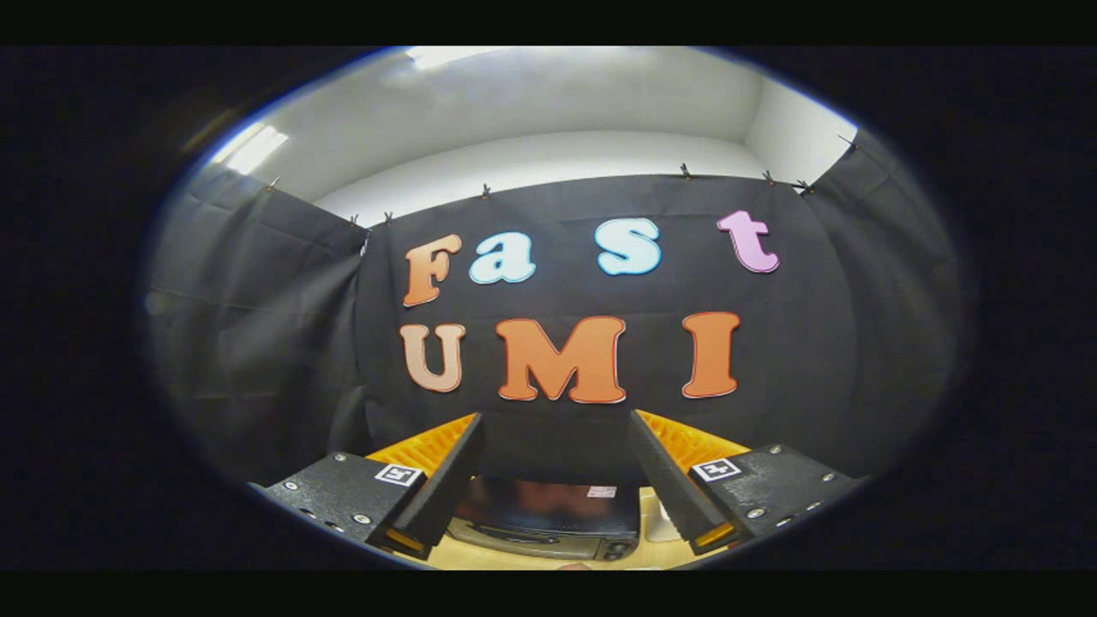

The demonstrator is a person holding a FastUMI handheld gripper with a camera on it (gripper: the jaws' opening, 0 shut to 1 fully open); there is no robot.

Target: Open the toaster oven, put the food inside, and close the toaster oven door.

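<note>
Gripper view: fingers [557, 428] spread apart, empty, above toaster oven [548, 518] on pale tabletop [514, 559]; black cloth wall [566, 291] beyond

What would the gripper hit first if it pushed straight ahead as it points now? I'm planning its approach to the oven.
Likely the black cloth wall. The gripper is open and aimed above the toaster oven, which sits low between its fingers. Depth is unclear.

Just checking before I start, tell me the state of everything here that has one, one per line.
gripper: open, fingers spread wide, held high, nothing between them.
toaster oven: standing on the table below and between the fingers; door looks shut, though little of it shows.
table: bare where visible.
</note>
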